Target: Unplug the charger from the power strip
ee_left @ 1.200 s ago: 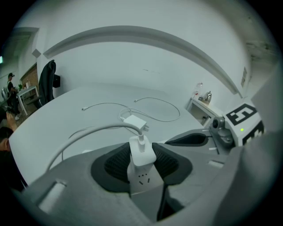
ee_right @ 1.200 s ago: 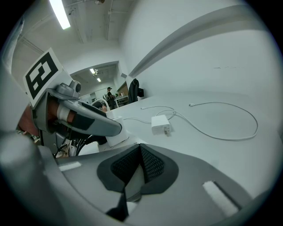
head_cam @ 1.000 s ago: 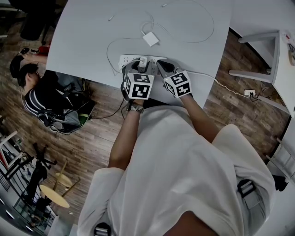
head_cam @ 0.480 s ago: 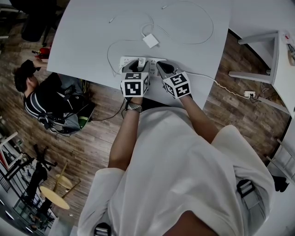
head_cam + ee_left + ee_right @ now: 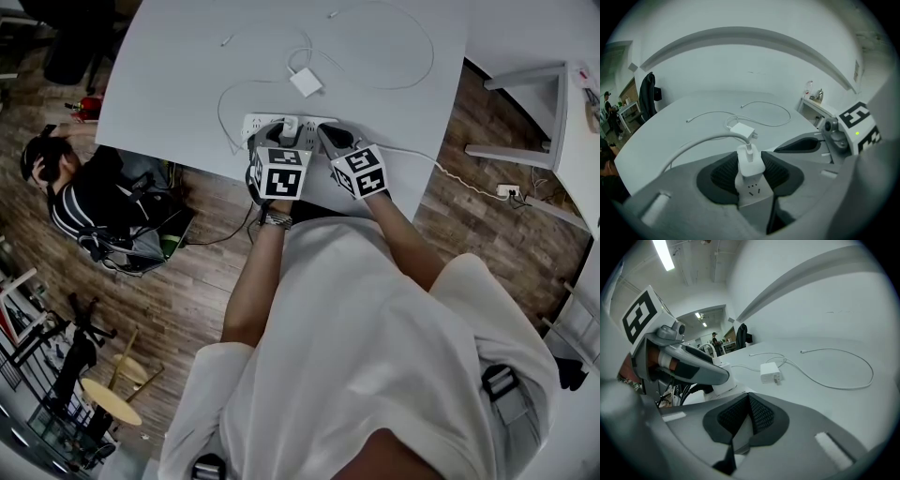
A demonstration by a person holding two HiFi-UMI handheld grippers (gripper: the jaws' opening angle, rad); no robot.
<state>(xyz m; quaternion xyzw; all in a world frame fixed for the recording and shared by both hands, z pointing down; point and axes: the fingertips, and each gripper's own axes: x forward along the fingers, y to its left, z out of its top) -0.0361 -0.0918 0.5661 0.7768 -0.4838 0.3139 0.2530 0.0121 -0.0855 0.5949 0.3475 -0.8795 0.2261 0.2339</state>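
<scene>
A white power strip [image 5: 258, 122] lies near the table's front edge, and a small white charger [image 5: 290, 125] stands plugged into it. In the left gripper view, the charger [image 5: 750, 161] stands upright between the dark pads, which press on its two sides, with the strip's socket face [image 5: 752, 191] below. My left gripper [image 5: 278, 137] is shut on the charger. A white cable [image 5: 701, 143] runs from its top to the left. My right gripper [image 5: 330, 134] is shut with its tips on the strip's right end. In its own view the right gripper's [image 5: 749, 401] pads meet.
A second, loose white charger [image 5: 307, 81] lies farther back on the white table [image 5: 169, 84], with thin cables [image 5: 417, 70] looping round it. The strip's cord [image 5: 450, 173] runs off to the right to a floor socket. A seated person [image 5: 70, 192] is left of the table.
Both grippers have kept their places at the strip. The seated person at the left has shifted.
</scene>
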